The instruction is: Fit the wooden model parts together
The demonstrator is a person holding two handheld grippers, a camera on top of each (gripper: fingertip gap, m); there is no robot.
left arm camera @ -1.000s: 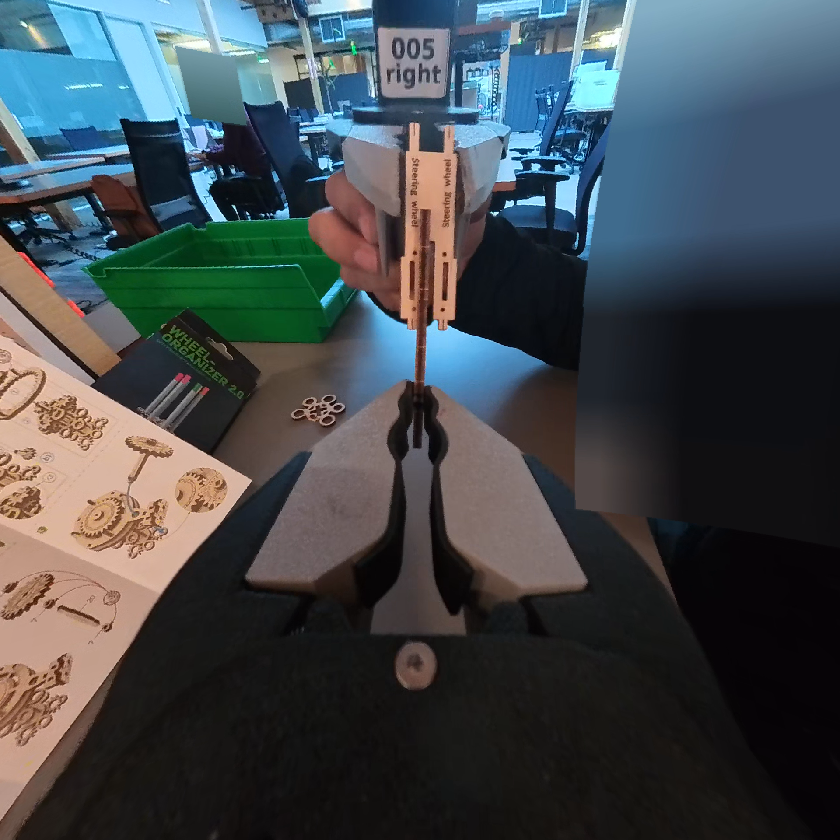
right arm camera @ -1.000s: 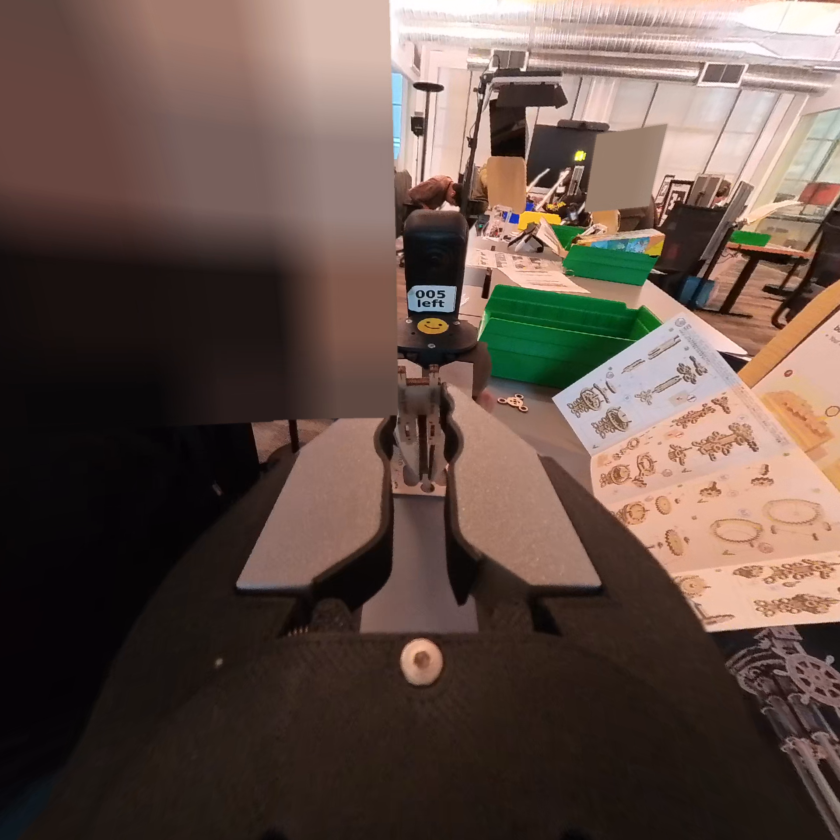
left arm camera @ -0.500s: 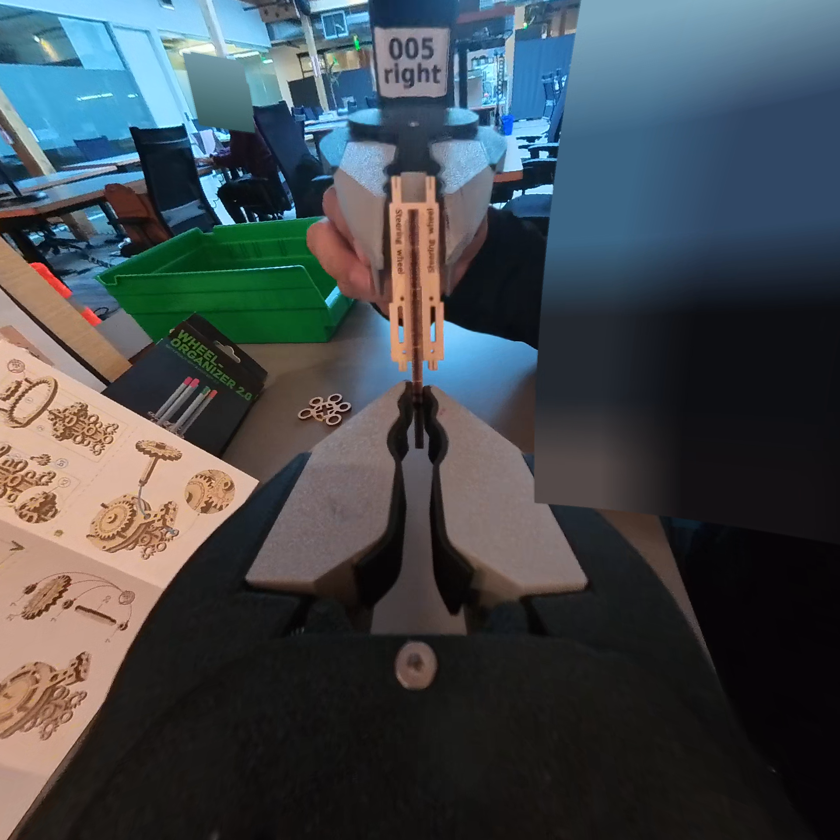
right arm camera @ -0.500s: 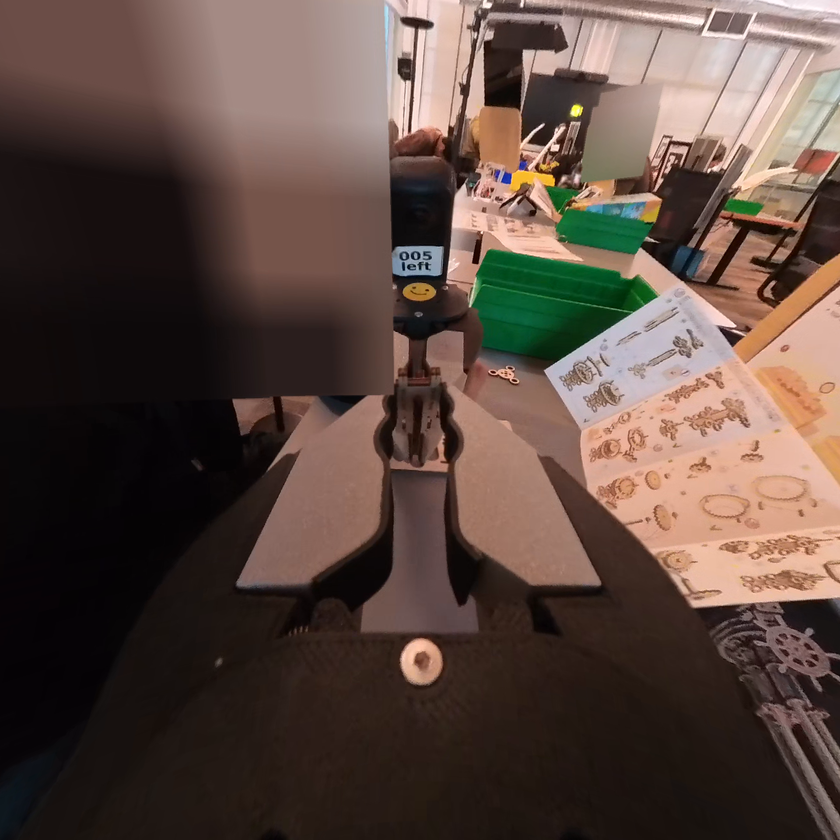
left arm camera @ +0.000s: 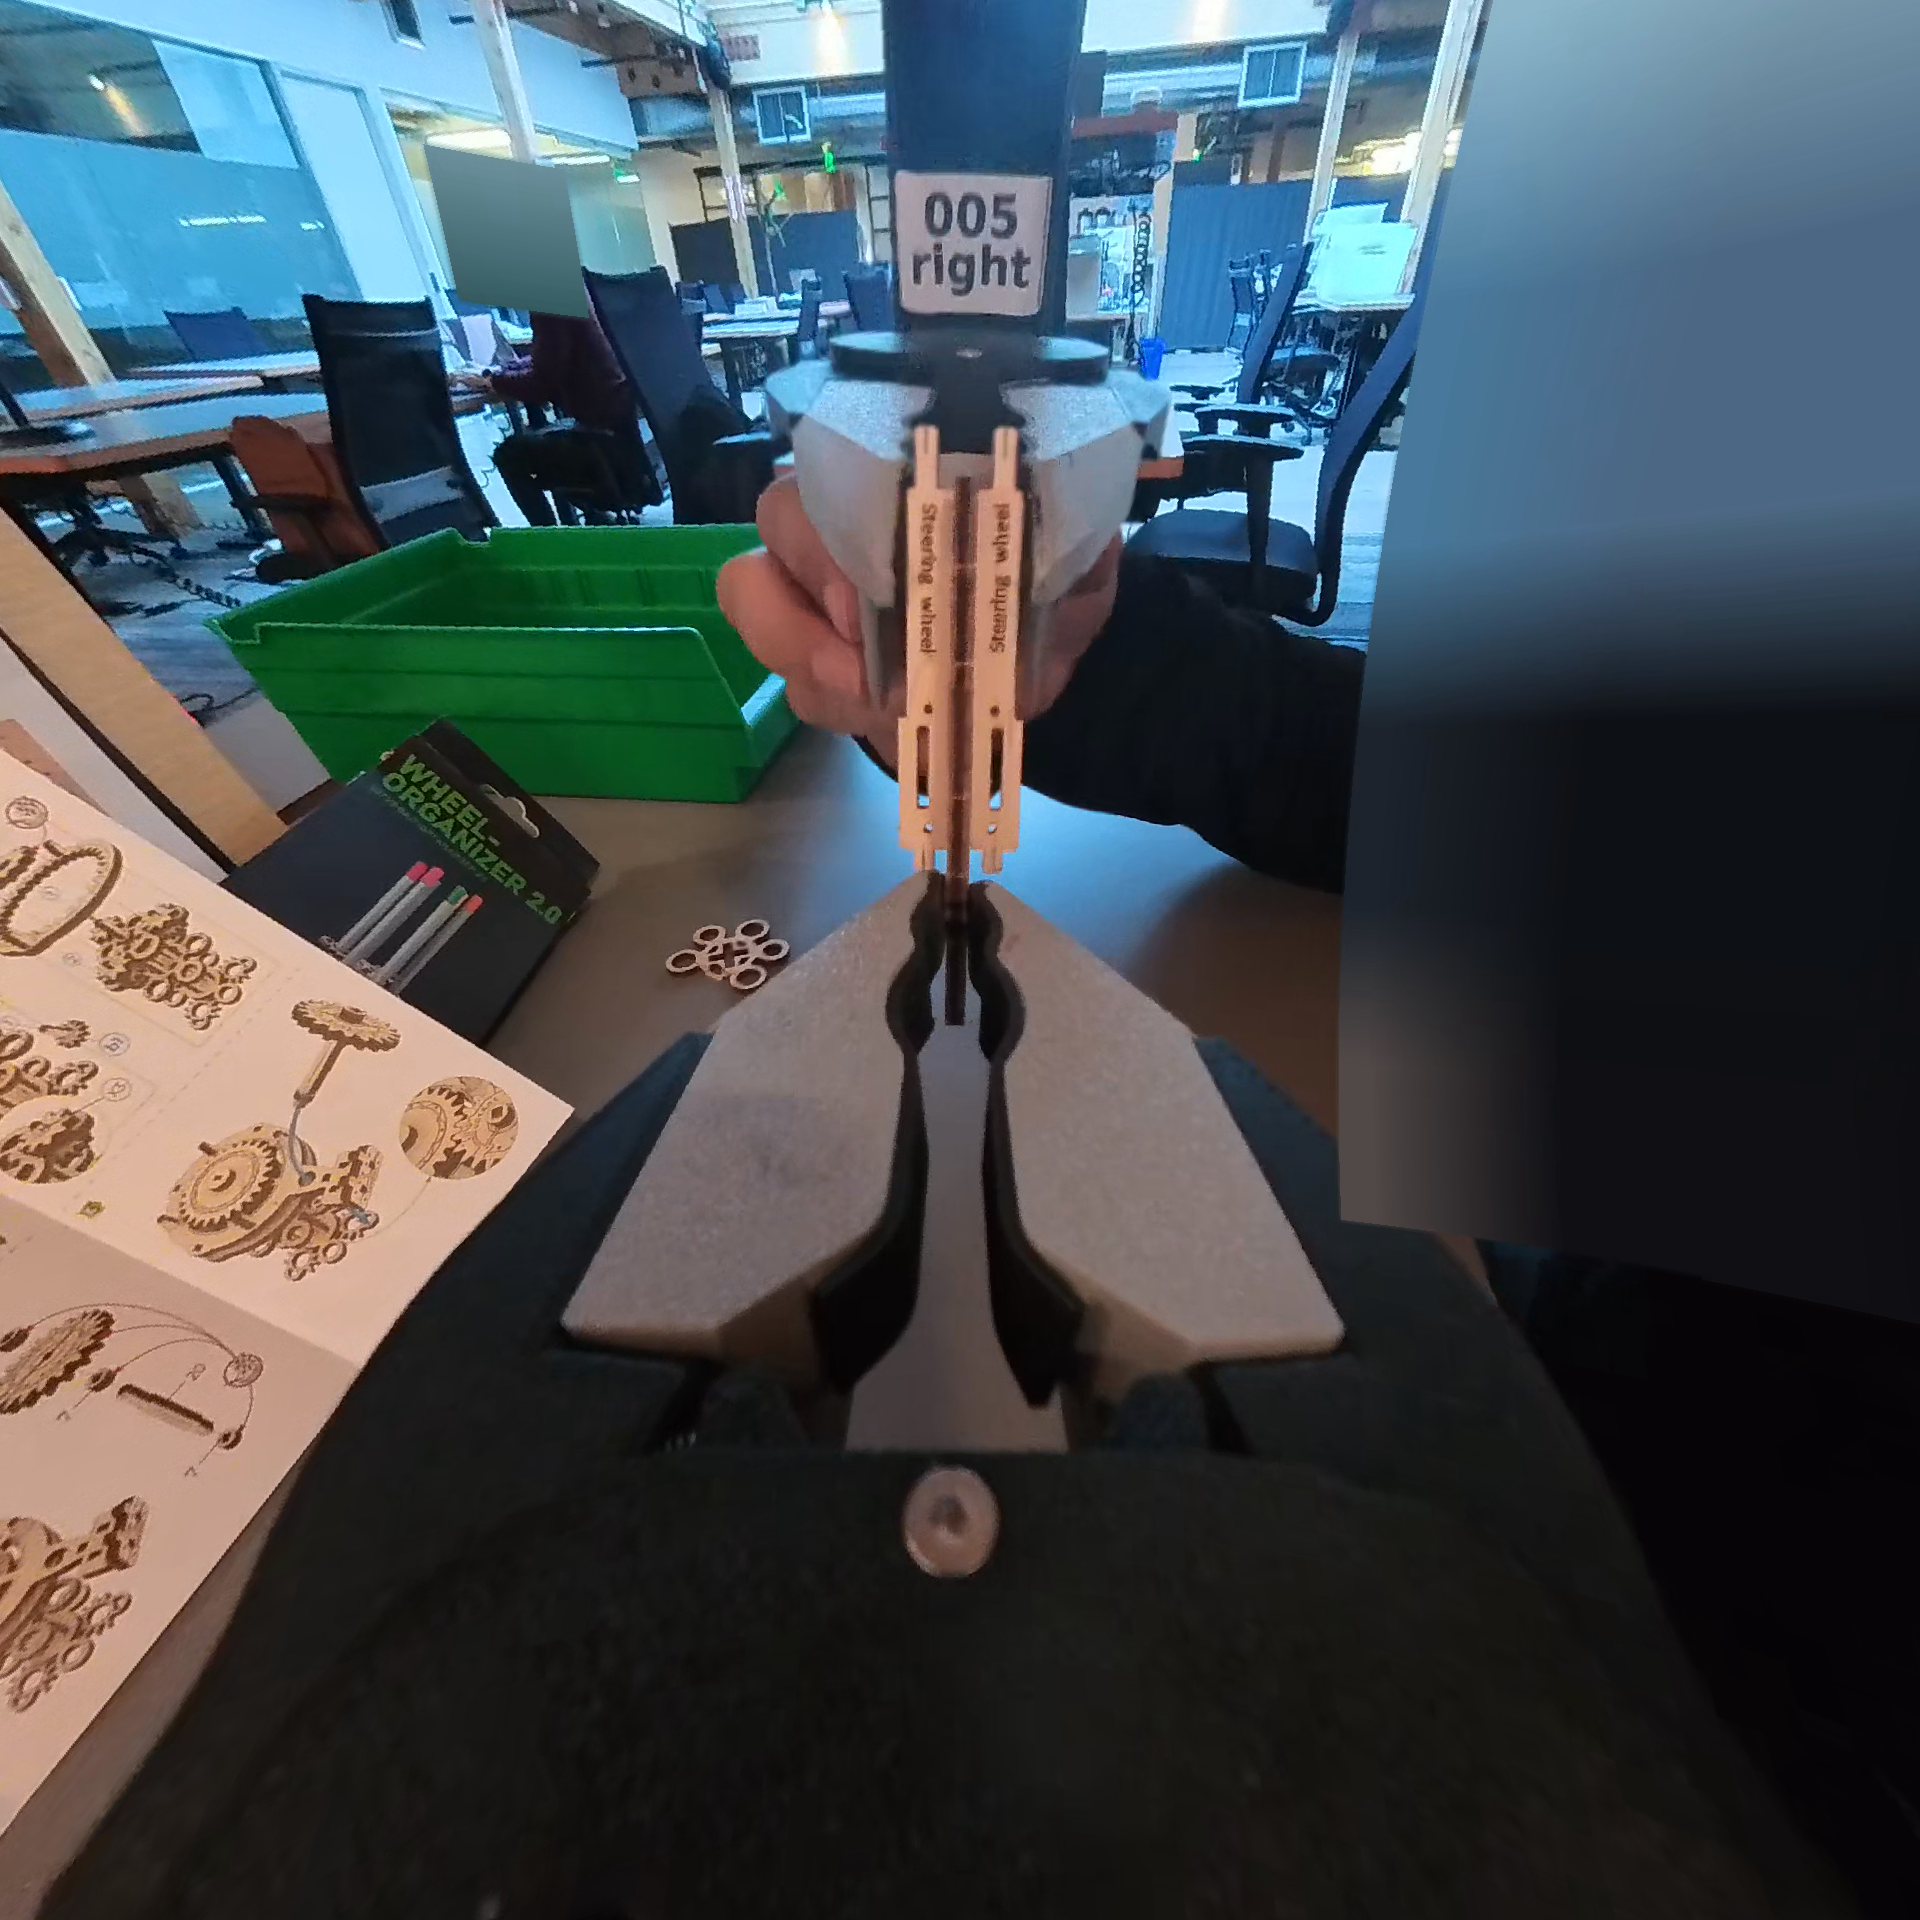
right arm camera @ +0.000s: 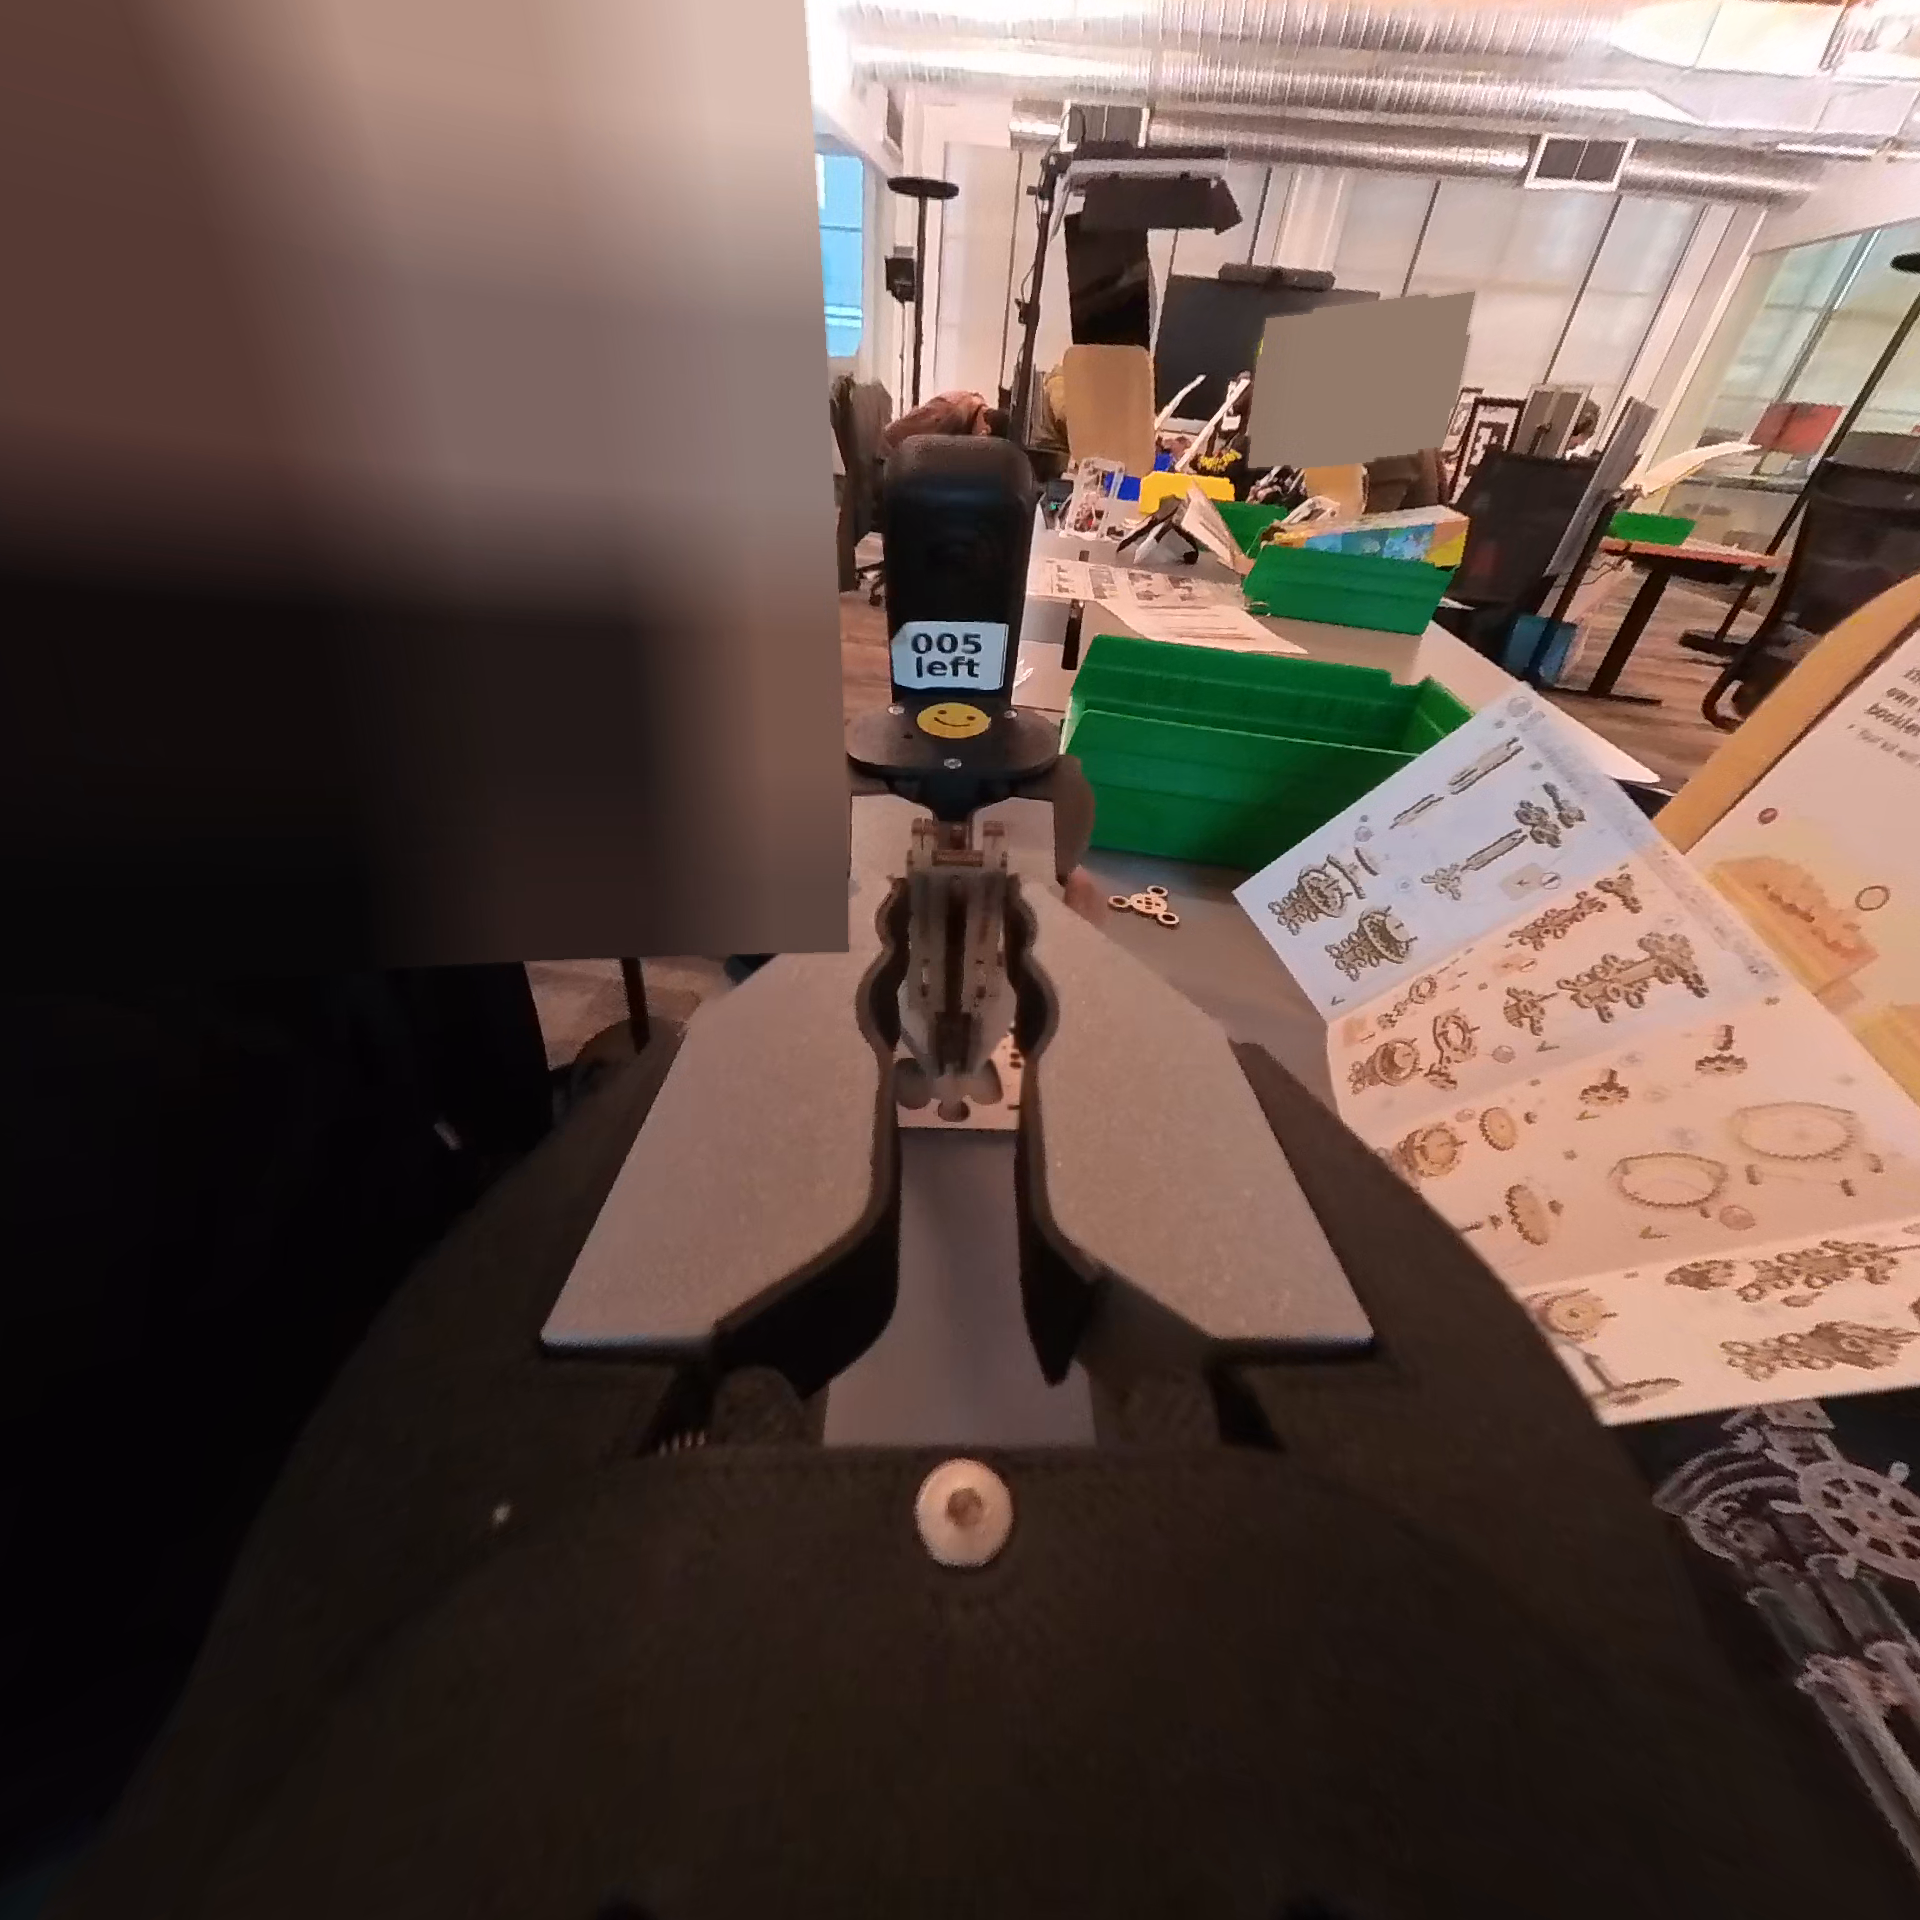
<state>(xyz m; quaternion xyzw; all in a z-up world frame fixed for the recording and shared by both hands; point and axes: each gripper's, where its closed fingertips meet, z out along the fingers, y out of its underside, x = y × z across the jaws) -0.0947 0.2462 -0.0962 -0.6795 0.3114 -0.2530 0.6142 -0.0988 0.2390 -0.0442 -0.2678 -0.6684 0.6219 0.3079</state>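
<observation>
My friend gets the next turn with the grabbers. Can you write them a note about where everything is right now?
Left gripper: shut on the thin dark strip, held edge-on between its fingers.
Right gripper: shut on the pale forked wooden piece, facing the left one.
The strip runs up the slot between the forked piece's two prongs; how deep it sits cannot be told.
A small ring-cluster part lies loose on the table, by the instruction sheet and the green bin.
Left: finish the joint, then add the other parts.

Open office, black chairs (left arm camera: pixel 390 416), wooden desks (left arm camera: pixel 114 457), glass walls (left arm camera: pixel 166 239), ceiling ducts (right arm camera: pixel 1351 114)
</observation>
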